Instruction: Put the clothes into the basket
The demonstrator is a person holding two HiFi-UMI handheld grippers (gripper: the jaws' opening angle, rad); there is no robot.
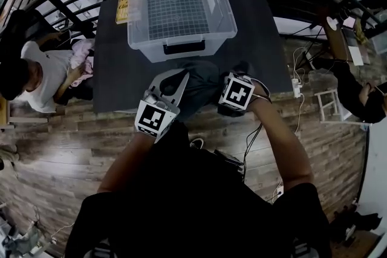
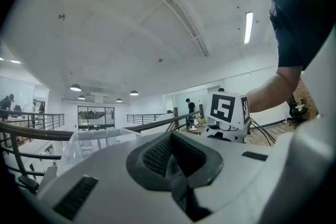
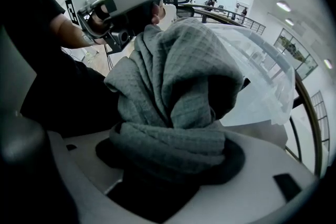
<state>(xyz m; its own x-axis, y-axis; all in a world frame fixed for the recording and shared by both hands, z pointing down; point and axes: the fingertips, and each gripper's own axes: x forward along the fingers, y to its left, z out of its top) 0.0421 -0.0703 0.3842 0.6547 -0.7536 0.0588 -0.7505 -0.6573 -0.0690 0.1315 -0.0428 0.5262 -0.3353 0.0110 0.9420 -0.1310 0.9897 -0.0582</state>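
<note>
Your left gripper (image 1: 172, 86) and right gripper (image 3: 168, 162) are both clamped on the cloth (image 3: 178, 71), over the desk (image 1: 112, 57) just before the basket (image 1: 145, 48); carry it above the near rim before opening.

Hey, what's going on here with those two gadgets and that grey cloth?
A person works a two-jaw gripper in each hand above a dark table. The right gripper is clamped on a bunched grey garment; the left gripper appears to pinch its other end. The clear basket just ahead has no clothes in it yet.
</note>
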